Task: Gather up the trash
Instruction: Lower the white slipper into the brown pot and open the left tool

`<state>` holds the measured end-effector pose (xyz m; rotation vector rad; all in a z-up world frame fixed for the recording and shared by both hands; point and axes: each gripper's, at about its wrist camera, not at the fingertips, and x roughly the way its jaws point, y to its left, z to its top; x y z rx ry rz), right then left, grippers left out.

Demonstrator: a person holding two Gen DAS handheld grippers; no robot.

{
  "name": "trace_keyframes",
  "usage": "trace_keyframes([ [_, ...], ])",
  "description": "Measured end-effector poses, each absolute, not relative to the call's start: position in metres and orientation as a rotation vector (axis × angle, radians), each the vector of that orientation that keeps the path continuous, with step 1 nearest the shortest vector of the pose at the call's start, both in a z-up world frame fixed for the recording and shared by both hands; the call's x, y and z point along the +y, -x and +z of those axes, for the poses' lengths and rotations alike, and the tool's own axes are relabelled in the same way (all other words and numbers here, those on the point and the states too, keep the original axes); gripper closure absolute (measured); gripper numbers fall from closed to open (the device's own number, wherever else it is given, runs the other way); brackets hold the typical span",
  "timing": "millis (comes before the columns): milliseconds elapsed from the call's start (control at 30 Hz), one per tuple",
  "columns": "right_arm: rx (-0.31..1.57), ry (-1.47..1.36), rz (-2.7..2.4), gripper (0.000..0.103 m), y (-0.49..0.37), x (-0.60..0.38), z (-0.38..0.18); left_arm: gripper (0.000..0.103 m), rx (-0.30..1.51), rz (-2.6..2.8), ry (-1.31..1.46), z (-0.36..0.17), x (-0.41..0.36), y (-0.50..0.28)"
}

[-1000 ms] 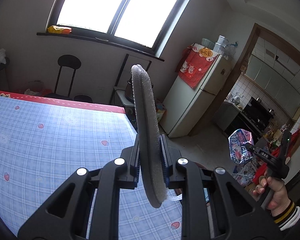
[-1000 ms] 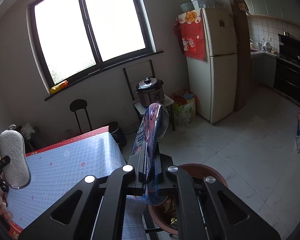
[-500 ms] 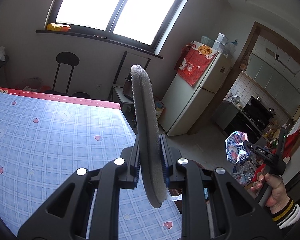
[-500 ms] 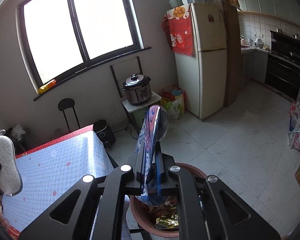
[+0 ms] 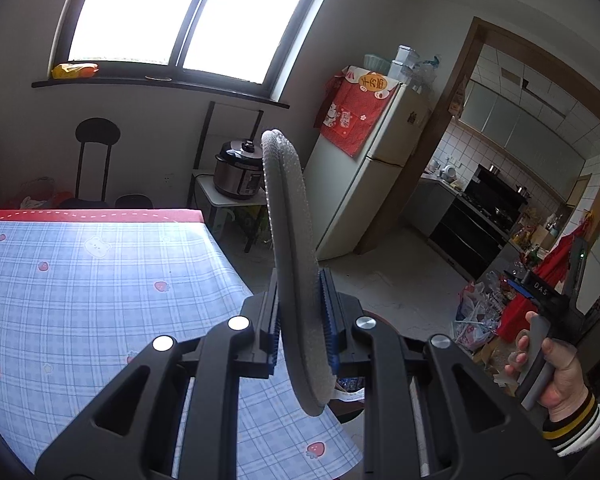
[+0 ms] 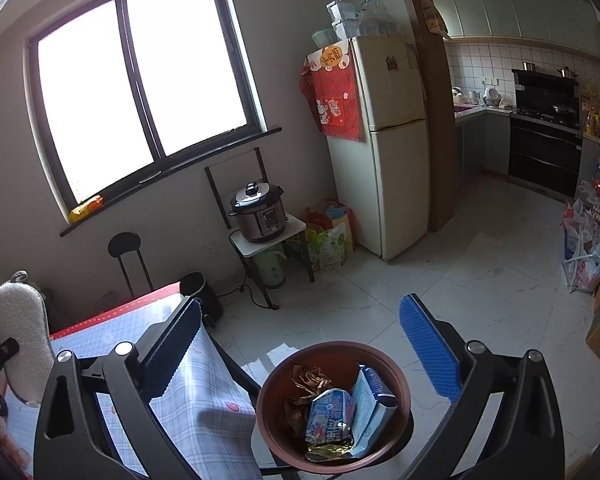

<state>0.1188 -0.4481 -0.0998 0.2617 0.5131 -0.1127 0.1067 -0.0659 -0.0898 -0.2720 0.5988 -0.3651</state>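
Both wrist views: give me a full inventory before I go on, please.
Insole: one, grey-white, clamped upright in left gripper.
Bin: one, brown, on the floor under right gripper.
Snack wrappers: several, blue and gold, inside bin.
Table: one, blue check cloth with red edge, left.
Pressure cooker: one, steel, on small stand below window.
Fridge: one, cream, red cloth draped over it.
Stool: one, black, by wall.
Left gripper: shut on insole.
Right gripper: jaws opening, nothing between them.
Hand: striped cuff, holding right gripper.
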Motion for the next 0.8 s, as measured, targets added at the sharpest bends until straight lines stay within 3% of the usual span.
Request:
trace_keyframes([
  [800, 0.558, -0.358, -0.338, 0.005, -0.043, -0.557, -0.125, 0.081, 0.663, -0.727, 0.098, -0.11, -0.303, -0.177],
])
